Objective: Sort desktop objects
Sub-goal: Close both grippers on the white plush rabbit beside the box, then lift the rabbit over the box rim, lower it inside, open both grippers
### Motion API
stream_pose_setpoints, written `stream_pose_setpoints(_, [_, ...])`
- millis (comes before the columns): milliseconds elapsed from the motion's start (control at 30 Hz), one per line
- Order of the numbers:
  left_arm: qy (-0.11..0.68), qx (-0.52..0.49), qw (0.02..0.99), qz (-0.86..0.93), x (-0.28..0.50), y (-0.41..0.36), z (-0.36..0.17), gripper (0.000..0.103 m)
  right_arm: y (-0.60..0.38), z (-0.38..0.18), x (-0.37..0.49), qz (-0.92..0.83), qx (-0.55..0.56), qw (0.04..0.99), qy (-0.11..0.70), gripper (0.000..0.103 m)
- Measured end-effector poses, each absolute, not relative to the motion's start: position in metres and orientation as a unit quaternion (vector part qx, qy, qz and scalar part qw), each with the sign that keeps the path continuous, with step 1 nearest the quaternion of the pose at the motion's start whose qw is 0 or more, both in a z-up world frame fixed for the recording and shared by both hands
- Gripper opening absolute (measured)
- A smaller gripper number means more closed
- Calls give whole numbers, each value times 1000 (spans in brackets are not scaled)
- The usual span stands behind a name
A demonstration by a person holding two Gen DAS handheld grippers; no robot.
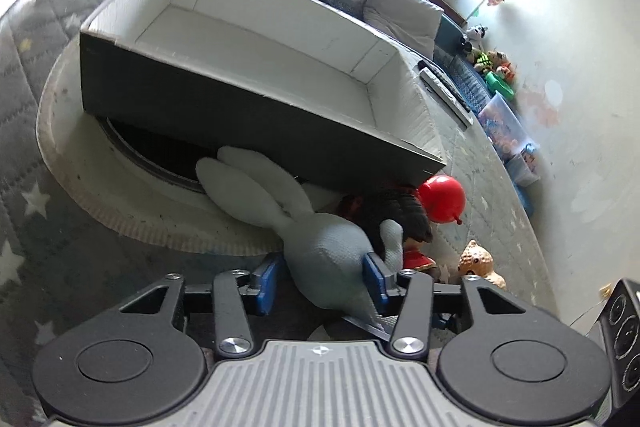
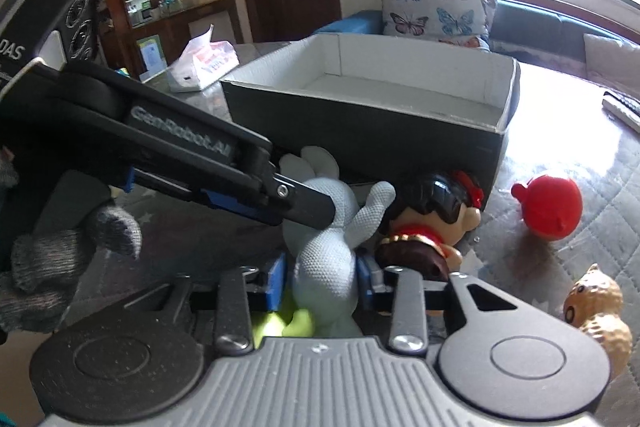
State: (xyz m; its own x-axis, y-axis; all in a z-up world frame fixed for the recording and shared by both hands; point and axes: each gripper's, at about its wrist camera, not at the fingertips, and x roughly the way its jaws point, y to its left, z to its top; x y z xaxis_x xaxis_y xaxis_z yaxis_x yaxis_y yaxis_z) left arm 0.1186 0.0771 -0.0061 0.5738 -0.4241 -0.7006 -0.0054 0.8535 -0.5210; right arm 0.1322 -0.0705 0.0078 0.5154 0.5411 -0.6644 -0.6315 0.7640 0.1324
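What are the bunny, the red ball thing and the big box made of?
The bunny looks like soft knitted fabric: its pale surface shows a fine woven texture. The red ball toy seems smooth rubber or plastic, with a slight shine. The box looks like cardboard, matte dark outside, white inside, with thin folded walls.

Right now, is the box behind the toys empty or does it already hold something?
Empty as far as shown. Both wrist views look into the box and show only bare white floor and walls; the strip behind its near wall is hidden.
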Motion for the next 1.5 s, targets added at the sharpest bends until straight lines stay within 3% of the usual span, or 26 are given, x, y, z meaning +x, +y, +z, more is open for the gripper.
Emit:
stream_pose_setpoints(233, [435,-265,849,-140,109,83,-2,40,-80,14,126,347,-49,869,350,27])
stream_pose_setpoints(533, [361,-241,886,-163,92,76,58,40,-94,62,113,364,-52,890,269,27])
stream_pose_setpoints(767, [322,-230,904,-162,138,71,86,40,-90,90,159,360,-70,902,230,27])
stream_pose_setpoints(1200, [350,-248,894,-128,242,85,56,40,-59,72,270,350,-64,891,280,27])
stream_pose_setpoints(1500, [382,-250,883,-107,259,89,28,39,-46,39,300,328,-80,883,326,29])
